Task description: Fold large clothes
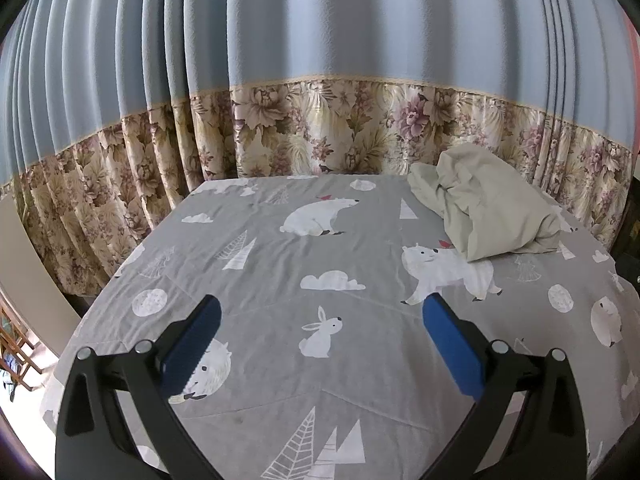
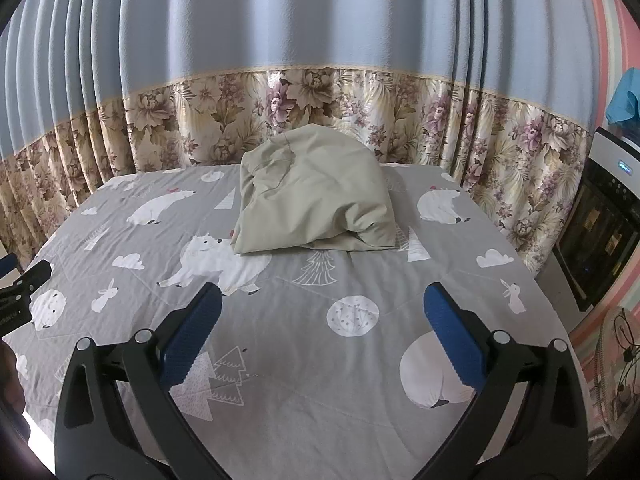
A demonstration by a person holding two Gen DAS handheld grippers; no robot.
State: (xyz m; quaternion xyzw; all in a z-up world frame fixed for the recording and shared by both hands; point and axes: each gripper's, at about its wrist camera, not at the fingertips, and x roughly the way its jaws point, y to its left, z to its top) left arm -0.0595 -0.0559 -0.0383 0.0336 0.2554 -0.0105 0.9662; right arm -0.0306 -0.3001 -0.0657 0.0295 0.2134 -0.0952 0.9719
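A bed [image 1: 280, 408] covered in a grey sheet printed with white polar bears, rabbits, clouds and trees fills both views. On it lies a crumpled garment [image 2: 312, 192] of pale beige-green cloth, bunched into a loose heap. It sits toward the far edge of the bed, close to the curtain [image 2: 280, 40], and from the right wrist view it appears near the middle of that far edge. From the left wrist view the same garment [image 1: 484, 208] appears toward the far right corner of the bed. One side of the heap partly covers a printed polar bear.

The left claw [image 1: 320, 320] hangs above the near part of the bed with its two blue-padded fingers spread wide, holding nothing. The right claw [image 2: 322, 316] is likewise spread wide and empty, above the near part of the bed. Both are well apart from the garment. At the left edge of the right wrist view, part of the left claw's black frame shows above the sheet.

Behind the bed hangs the curtain, pale blue above and floral in cream and mauve below. Beyond the bed's right edge stands a white appliance [image 2: 600, 220] with a dark glass front, against a pink striped wall.
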